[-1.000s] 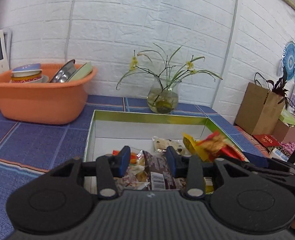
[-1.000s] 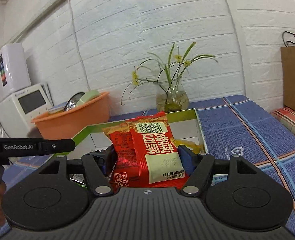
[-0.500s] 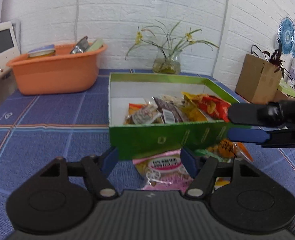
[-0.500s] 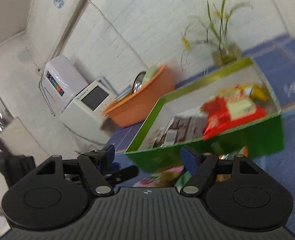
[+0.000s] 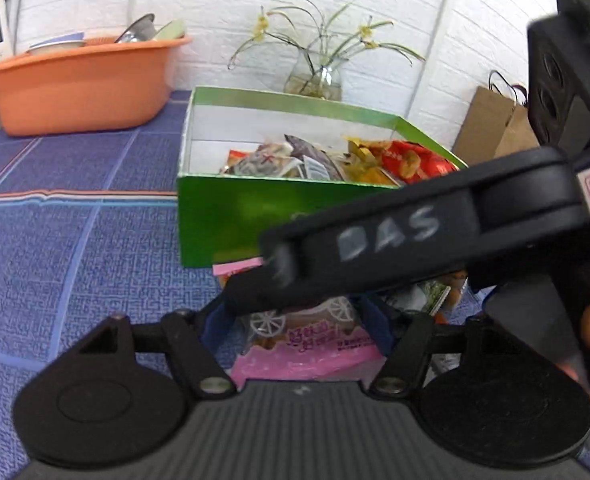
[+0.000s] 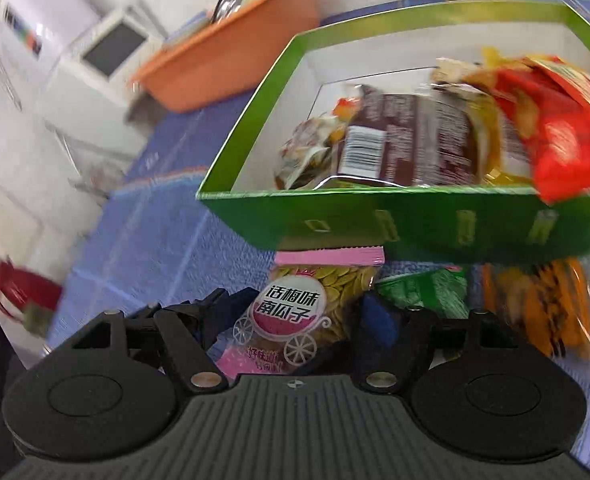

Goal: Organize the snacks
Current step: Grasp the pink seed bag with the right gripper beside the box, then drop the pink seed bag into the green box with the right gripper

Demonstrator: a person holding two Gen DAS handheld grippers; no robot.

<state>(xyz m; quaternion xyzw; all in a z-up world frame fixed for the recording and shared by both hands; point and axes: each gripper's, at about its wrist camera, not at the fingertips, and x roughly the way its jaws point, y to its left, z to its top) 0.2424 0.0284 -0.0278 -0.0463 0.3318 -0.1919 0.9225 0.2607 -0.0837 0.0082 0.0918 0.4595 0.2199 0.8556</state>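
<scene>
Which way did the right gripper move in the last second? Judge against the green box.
Yes: back and down. The right gripper was over the green box; now it is low before its near wall, astride the pink packet.

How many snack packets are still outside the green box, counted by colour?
Pink packet: 1
Green packet: 1
Orange packet: 1
Total: 3 that I can see lying on the blue cloth in front of the green box. The picture is blurry, so more could be hidden.
</scene>
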